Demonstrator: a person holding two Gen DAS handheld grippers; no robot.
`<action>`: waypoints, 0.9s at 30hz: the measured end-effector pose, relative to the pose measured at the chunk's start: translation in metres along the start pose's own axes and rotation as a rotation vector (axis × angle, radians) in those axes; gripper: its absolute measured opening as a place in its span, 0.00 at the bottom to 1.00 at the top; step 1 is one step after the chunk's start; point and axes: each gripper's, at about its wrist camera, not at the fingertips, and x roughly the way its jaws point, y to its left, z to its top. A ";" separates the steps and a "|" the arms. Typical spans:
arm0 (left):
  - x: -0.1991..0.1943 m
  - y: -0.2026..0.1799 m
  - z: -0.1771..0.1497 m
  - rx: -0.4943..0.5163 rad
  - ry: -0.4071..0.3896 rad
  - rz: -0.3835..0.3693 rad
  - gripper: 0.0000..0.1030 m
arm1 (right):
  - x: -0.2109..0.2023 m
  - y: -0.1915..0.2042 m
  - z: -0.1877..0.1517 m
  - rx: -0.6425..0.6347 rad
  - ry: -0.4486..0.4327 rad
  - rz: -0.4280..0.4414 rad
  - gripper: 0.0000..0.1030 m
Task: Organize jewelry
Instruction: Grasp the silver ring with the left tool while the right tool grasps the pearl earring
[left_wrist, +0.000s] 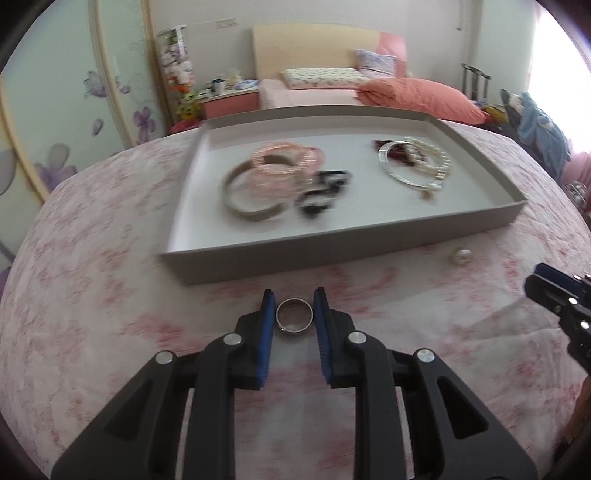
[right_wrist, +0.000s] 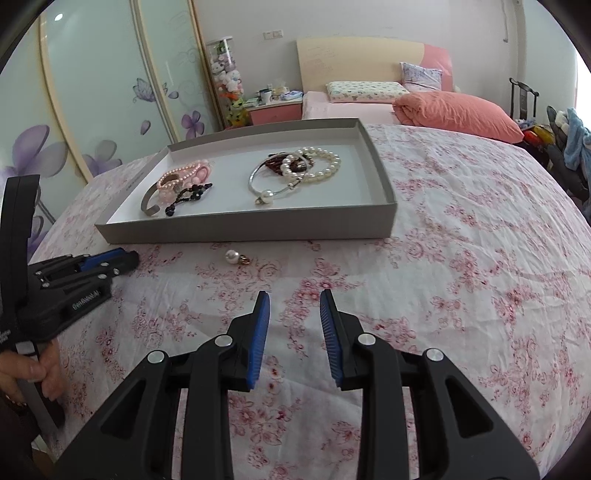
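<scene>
Blue-padded fingers (left_wrist: 269, 314) of the left gripper (left_wrist: 294, 309) pinch one silver ring (left_wrist: 294, 313) between them, over the pink floral bedspread (right_wrist: 461, 258) just in front of the grey tray (right_wrist: 243, 229). Across from it, the right gripper (right_wrist: 294, 308) hovers with its two fingers apart and nothing between them. One loose pearl charm (right_wrist: 236, 257) lies on the bedspread near the tray's front wall, apart from both grippers. Inside the tray sit two clusters. On the left are one open metal cuff (right_wrist: 149, 201), one pink beaded bracelet (right_wrist: 184, 177) and one string of black beads (right_wrist: 188, 197). On the right are one thin silver bangle with a pearl (right_wrist: 264, 192), one white pearl bracelet (right_wrist: 321, 162) and one dark red beaded piece (right_wrist: 275, 162) beneath them. A hand (right_wrist: 35, 373) grips the left tool's handle at the right wrist view's edge.
</scene>
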 end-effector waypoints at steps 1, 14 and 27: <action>-0.001 0.008 -0.001 -0.014 0.001 0.013 0.21 | 0.002 0.003 0.001 -0.008 0.004 0.003 0.29; -0.005 0.045 -0.004 -0.088 0.003 0.033 0.22 | 0.034 0.045 0.030 -0.126 0.044 0.020 0.29; -0.003 0.043 -0.003 -0.084 0.005 0.039 0.22 | 0.051 0.055 0.031 -0.173 0.078 -0.003 0.26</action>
